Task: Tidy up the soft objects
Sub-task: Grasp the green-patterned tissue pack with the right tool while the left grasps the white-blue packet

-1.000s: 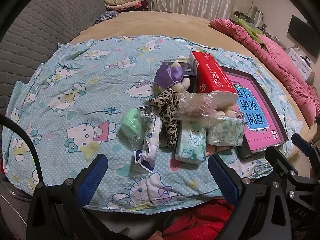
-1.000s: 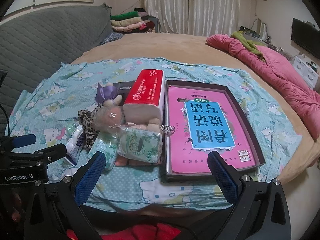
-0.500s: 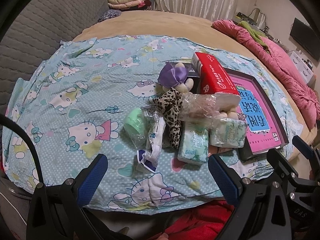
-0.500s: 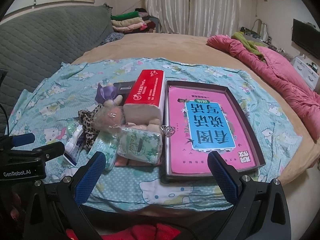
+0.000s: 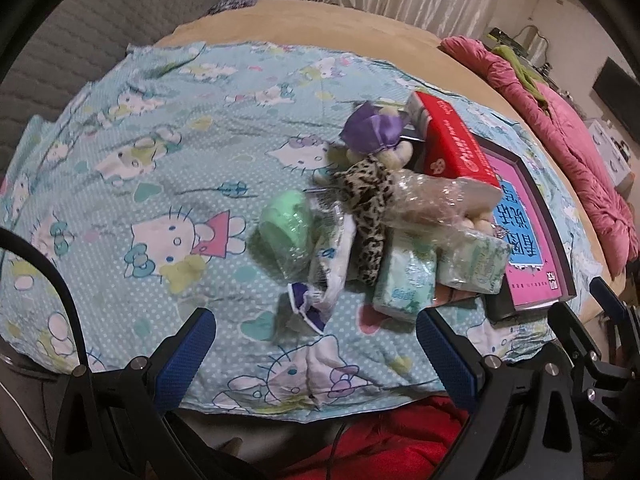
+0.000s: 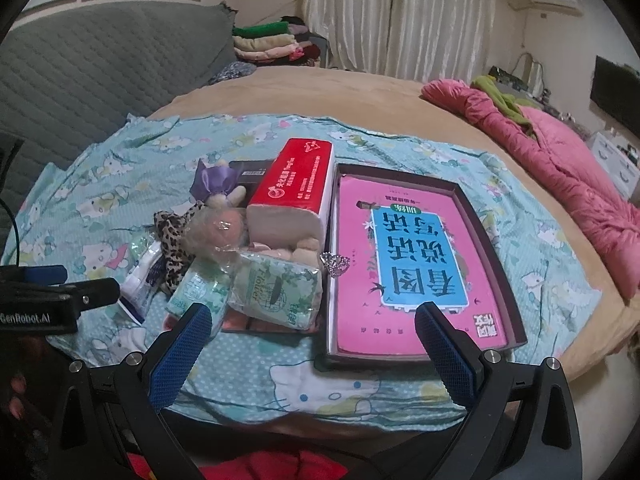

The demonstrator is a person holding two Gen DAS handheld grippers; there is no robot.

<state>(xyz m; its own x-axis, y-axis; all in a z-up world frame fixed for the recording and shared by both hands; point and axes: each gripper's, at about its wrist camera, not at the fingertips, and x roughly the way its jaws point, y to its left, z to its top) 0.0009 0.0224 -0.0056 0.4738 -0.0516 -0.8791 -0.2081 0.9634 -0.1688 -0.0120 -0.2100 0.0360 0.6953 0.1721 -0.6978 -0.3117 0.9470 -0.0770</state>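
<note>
A heap of soft things lies on the Hello Kitty sheet (image 5: 160,168): a red tissue pack (image 5: 452,148) (image 6: 296,184), two green tissue packets (image 5: 406,280) (image 6: 276,288), a purple-bowed plush (image 5: 372,128), a leopard scrunchie (image 5: 372,204), a green roll in film (image 5: 286,228), a white-blue pouch (image 5: 320,292) and a crinkled clear bag (image 6: 218,232). My left gripper (image 5: 316,356) is open and empty at the sheet's near edge, short of the heap. My right gripper (image 6: 312,356) is open and empty, near the front of the dark tray (image 6: 516,320).
The tray holds a pink and blue book (image 6: 416,264), with a small silver crown (image 6: 334,264) at its left rim. A pink quilt (image 6: 560,160) lies at the right. A grey padded headboard (image 6: 100,68) and folded clothes (image 6: 268,40) are behind. Red cloth (image 5: 380,440) lies below.
The left wrist view has tilted down and shifted left over the sheet, nearer the heap. The right gripper has barely moved. Both stay open.
</note>
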